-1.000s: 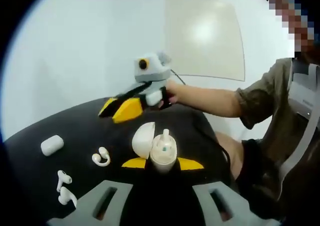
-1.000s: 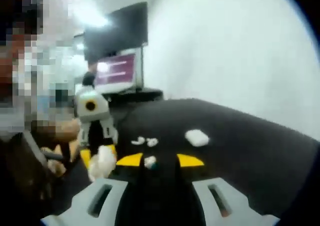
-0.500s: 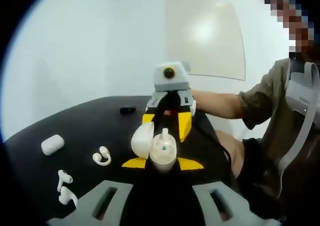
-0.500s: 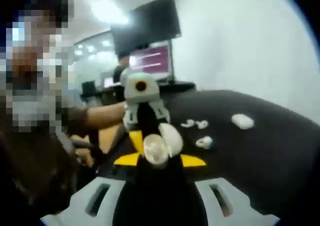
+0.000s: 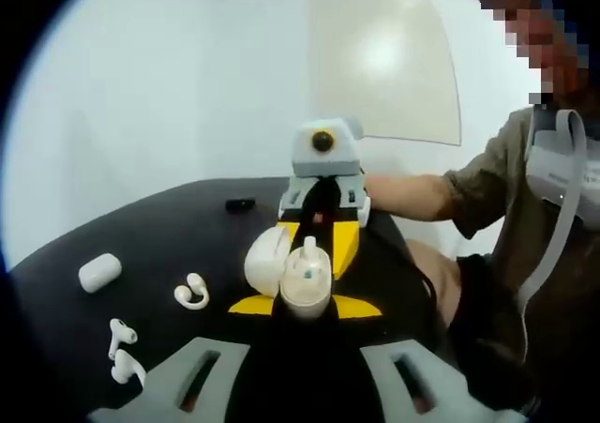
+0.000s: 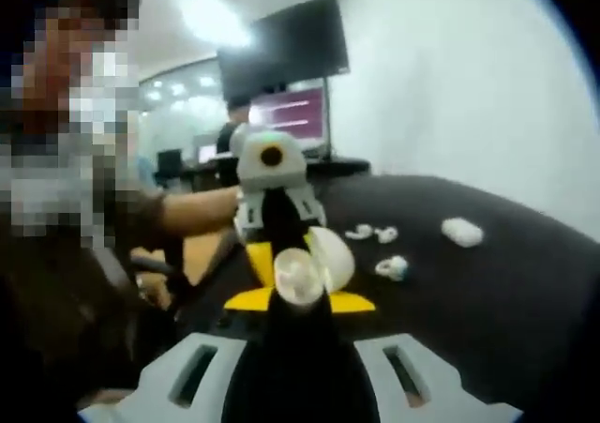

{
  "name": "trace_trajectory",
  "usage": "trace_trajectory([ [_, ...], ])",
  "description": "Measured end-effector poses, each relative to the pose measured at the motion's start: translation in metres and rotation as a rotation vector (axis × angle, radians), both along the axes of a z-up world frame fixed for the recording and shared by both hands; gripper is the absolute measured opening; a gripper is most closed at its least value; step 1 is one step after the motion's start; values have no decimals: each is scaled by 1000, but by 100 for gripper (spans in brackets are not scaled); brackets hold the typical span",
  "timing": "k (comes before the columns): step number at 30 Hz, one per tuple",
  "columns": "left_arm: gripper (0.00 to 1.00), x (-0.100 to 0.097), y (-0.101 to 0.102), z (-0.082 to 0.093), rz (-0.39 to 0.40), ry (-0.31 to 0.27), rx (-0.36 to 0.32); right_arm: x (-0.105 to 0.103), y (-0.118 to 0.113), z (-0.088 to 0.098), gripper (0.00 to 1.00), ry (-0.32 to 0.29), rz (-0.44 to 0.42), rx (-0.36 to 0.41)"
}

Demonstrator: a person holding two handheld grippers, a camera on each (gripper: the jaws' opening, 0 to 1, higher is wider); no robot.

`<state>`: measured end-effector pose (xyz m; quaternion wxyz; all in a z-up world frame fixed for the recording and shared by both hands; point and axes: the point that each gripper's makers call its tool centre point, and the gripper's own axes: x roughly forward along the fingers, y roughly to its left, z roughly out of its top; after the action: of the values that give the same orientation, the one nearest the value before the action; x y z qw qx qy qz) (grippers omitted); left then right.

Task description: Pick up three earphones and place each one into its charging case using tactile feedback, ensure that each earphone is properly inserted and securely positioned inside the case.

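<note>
Left gripper point(image 5: 306, 306) clamps glossy cream, rounded charging case point(image 5: 302, 275), lid open, w/ right gripper point(image 5: 323, 240) closed just beyond.

The two views face each other, low and close above the black counter point(image 5: 150, 235), sharing the open charging case point(image 5: 292, 275) held between them.

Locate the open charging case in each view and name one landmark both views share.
Left gripper view: the open charging case sits at lower centre, above the left gripper.
Right gripper view: the case is at centre, in front of the right gripper.
Shared landmark: the closed white case on the black table.
</note>
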<state>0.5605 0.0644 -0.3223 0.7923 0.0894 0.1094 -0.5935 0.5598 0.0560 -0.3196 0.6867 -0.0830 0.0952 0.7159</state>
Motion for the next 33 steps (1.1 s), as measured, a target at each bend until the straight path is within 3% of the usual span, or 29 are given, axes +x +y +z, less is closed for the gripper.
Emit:
trace_trajectory([
  [4, 22, 0, 6, 2, 4, -22, 12, 2, -6, 2, 21, 44, -4, 12],
  [6, 23, -1, 11, 19, 3, -44, -65, 3, -8, 4, 21, 56, -7, 22],
  [9, 24, 1, 26, 38, 31, 16, -155, 2, -5, 1, 21, 35, -10, 13],
  [11, 23, 13, 44, 36, 99, -2, -89, 1, -3, 0, 21, 21, -7, 8],
  [13, 21, 29, 59, 32, 168, -68, 51, 1, -2, 0, 21, 10, -6, 12],
  [16, 17, 46, 64, 25, 200, -180, 276, 1, -1, 1, 21, 1, -3, 14],
  [18, 11, 52, 62, 14, 162, -202, 386, 1, 0, 1, 21, -11, -3, 16],
  [20, 11, 58, 60, 8, 149, -195, 434, 1, 1, 0, 21, -26, -5, 15],
  [23, 13, 65, 47, 6, 106, -231, 443, 2, 0, 1, 21, -37, -7, 16],
  [27, 15, 71, 40, -5, 78, -249, 509, 2, -1, 1, 21, -32, -7, 17],
  [30, 15, 73, 34, -2, 75, -285, 498, 3, -1, 1, 21, -33, -6, 18],
  [33, 16, 73, 28, -1, 54, -276, 478, 2, -2, 2, 21, -34, -6, 18],
])
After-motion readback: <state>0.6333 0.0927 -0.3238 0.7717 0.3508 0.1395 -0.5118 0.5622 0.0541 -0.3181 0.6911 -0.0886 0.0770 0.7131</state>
